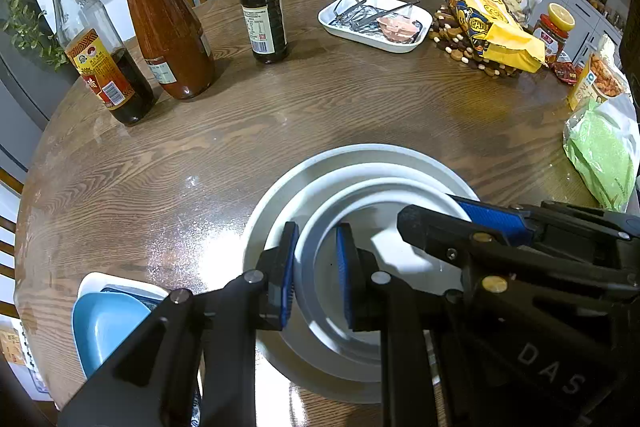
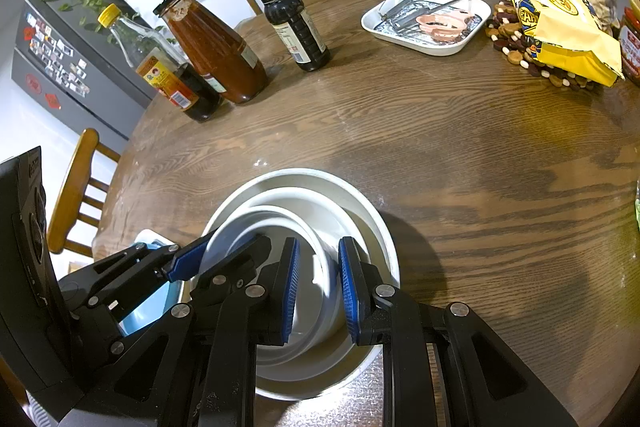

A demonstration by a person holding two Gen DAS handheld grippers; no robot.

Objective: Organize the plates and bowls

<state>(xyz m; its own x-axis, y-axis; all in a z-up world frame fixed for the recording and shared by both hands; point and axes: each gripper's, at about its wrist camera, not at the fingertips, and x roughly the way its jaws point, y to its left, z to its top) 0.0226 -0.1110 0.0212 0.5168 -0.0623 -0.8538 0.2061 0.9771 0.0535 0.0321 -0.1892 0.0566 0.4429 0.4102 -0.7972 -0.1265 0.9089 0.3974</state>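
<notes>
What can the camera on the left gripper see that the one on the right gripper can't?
Only the left view shows the green bag at the table's right edge and the lemon-topped jar. Only the right view shows the grey fridge covered with magnets. Both share the nested white bowls with both grippers, left gripper and right gripper, straddling the rims, the three bottles, the white tray and the yellow bag.
</notes>
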